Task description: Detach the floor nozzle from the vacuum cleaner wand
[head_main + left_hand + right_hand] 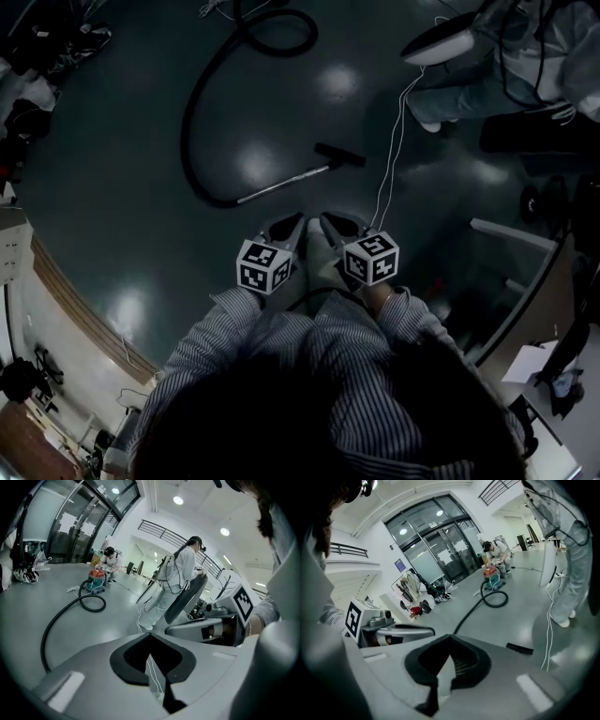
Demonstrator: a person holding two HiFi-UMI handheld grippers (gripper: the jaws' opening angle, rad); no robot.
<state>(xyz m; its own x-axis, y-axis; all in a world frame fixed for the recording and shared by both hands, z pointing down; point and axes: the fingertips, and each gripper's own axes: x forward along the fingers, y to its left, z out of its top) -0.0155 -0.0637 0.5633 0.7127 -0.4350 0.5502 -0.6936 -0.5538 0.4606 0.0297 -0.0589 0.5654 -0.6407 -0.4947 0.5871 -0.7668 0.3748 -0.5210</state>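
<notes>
Hovering side by side over the dark floor (131,197), the left tool (296,223) and the right tool (330,223) both point ahead and downward. Their marker cubes sit just in front of the person's striped sleeves (217,323). The two tools are nearly touching at the tips.

Each tool is closed and empty. In the left gripper view and the right gripper view alike, the dark pads meet at their front ends with nothing caught between them. Only floor shows through the hollow behind the pads.

The floor nozzle (339,155) lies flat on the floor ahead of both tools, a little toward the right tool's side and well apart from either. It is still joined to the wand (281,185). The wand slants back from the nozzle to a spot ahead of the left tool and slightly to its left.

From the wand's near end the black hose (195,103) sweeps out to the left tool's left. It then curls far ahead into a loop near the vacuum cleaner body (96,581), where a person crouches (111,559).

A thin white cable (389,155) runs along the floor from just beside the right tool. It leads away ahead to a standing person in light clothes (176,581), who is off to the right tool's right.
</notes>
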